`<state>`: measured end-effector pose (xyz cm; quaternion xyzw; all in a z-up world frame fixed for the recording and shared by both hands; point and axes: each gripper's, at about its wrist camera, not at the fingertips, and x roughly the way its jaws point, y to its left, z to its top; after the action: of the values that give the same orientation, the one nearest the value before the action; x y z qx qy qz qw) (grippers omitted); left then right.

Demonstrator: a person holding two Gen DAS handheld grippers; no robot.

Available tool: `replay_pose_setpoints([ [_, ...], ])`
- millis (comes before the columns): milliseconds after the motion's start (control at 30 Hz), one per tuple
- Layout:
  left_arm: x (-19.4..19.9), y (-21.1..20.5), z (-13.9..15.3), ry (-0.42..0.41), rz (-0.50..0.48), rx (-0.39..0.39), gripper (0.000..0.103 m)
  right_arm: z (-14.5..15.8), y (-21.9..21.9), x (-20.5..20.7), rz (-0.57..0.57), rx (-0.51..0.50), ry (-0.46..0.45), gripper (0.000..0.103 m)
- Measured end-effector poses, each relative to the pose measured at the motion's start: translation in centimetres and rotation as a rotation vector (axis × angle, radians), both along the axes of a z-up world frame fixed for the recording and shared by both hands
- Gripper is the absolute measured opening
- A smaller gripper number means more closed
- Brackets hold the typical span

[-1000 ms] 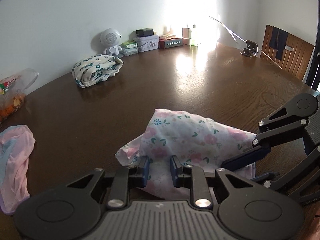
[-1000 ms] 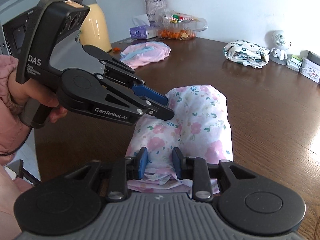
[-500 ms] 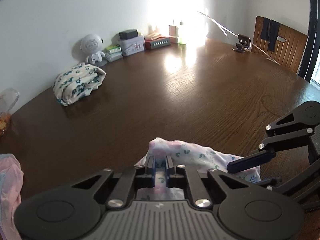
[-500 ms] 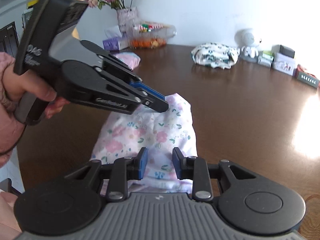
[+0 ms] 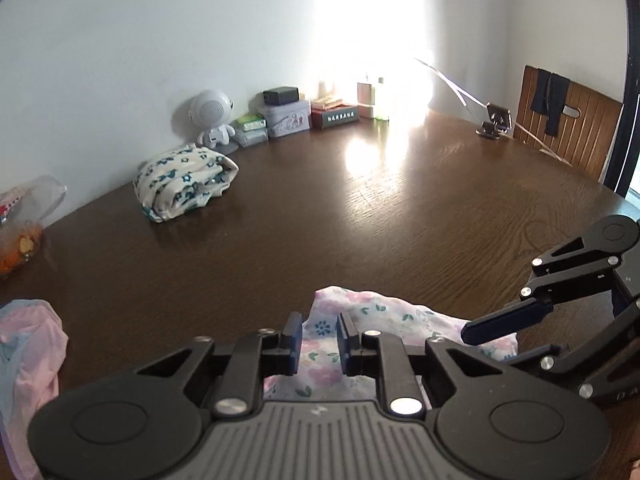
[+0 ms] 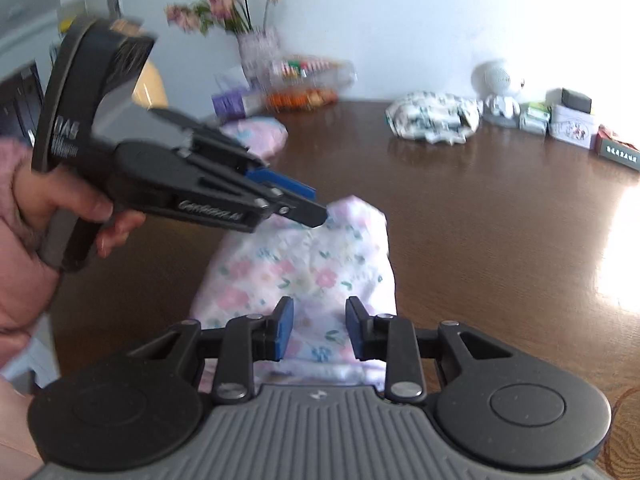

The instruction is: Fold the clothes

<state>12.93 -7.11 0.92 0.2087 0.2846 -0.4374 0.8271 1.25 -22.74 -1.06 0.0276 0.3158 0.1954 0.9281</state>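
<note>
Hovering left claw [image 5: 319, 338], right claw [image 6: 319, 326], floral garment [image 6: 312, 272]

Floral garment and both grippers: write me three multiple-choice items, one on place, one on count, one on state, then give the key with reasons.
1. Where does the floral garment lie?
A. on the wooden chair
B. on the brown table, under both grippers
C. against the wall by the tin

2. How many other cloth bundles lie on the table?
A. none
B. one
C. two

3. How stand the right gripper jaws?
A. open, with floral cloth seen between the fingers
B. shut on the white robot toy
C. shut on the pink garment

Key: B, the floral cloth rests on the tabletop below the left gripper and the right one. C, a white blue-flowered bundle sits near the wall and a pink garment at the left edge. A, a wide gap parts the blue pads.
</note>
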Motion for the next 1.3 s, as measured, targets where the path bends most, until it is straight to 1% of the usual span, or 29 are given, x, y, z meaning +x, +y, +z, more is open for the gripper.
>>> replay_pose_setpoints([
  [33, -0.4, 0.4, 0.1, 0.006, -0.012, 0.001, 0.017, 0.5, 0.1, -0.3, 0.012, 0.01, -0.013, 0.035],
  [100, -1.0, 0.9, -0.2, 0.018, -0.031, 0.019, 0.017, 0.7, 1.0, -0.4, 0.04, -0.015, -0.027, 0.042],
  [167, -1.1, 0.9, -1.2, 0.026, -0.024, 0.054, 0.017, 0.2, 1.8, 0.0, 0.05, -0.044, -0.01, 0.042],
  [233, -0.9, 1.0, -2.4, 0.048, -0.016, 0.071, 0.017, -0.7, 2.4, 0.4, 0.056, -0.071, 0.022, 0.042],
  [333, -0.5, 1.2, -3.4, 0.083, -0.012, 0.061, 0.018, -1.6, 2.8, 0.4, 0.053, -0.094, 0.04, 0.041],
  [433, -0.6, 1.0, -3.8, 0.078, -0.016, 0.063, 0.018, -2.0, 2.9, 0.4, 0.048, -0.099, 0.044, 0.041],
  [533, -0.8, 1.1, -3.2, 0.063, -0.015, 0.055, 0.019, -1.8, 2.7, 0.2, 0.043, -0.082, 0.038, 0.042],
  [567, -1.0, 1.3, -2.6, 0.057, -0.011, 0.042, 0.027, -1.5, 2.3, 0.0, 0.035, -0.055, 0.036, 0.044],
  [600, -1.2, 1.7, -1.9, 0.045, -0.002, 0.02, 0.043, -0.9, 1.7, -0.2, 0.024, -0.018, 0.037, 0.05],
  [633, -1.4, 2.1, -1.0, 0.03, 0.01, -0.004, 0.054, -0.2, 1.0, -0.6, 0.01, 0.024, 0.039, 0.062],
  [667, -1.6, 2.5, -0.2, 0.014, 0.02, -0.033, 0.074, 0.4, 0.4, -1.0, -0.006, 0.055, 0.041, 0.07],
  [700, -1.9, 3.1, 0.7, -0.002, 0.029, -0.063, 0.09, 1.1, -0.3, -1.3, -0.022, 0.083, 0.043, 0.084],
  [733, -2.2, 3.5, 1.5, -0.013, 0.034, -0.092, 0.095, 1.6, -0.8, -1.7, -0.042, 0.101, 0.044, 0.093],
  [800, -2.6, 4.3, 2.7, 0.002, 0.021, -0.138, 0.103, 2.4, -1.7, -2.5, -0.085, 0.13, 0.053, 0.103],
  [867, -2.6, 4.4, 3.3, 0.047, -0.005, -0.145, 0.103, 2.4, -2.3, -2.8, -0.129, 0.162, 0.082, 0.103],
  [1000, -1.9, 3.5, 3.3, 0.05, -0.031, -0.07, 0.103, 1.1, -3.4, -2.7, -0.213, 0.253, 0.182, 0.103],
  [1133, 1.3, 2.3, 2.4, 0.122, -0.077, -0.012, 0.103, -0.6, -4.1, -2.9, -0.289, 0.375, 0.264, 0.103],
  [1233, 4.1, 1.2, 1.6, 0.186, -0.104, 0.038, 0.103, -1.4, -3.8, -2.9, -0.346, 0.423, 0.3, 0.103],
  [1300, 5.9, 0.4, 1.1, 0.234, -0.15, 0.07, 0.103, -1.8, -3.7, -2.8, -0.387, 0.454, 0.325, 0.103],
])
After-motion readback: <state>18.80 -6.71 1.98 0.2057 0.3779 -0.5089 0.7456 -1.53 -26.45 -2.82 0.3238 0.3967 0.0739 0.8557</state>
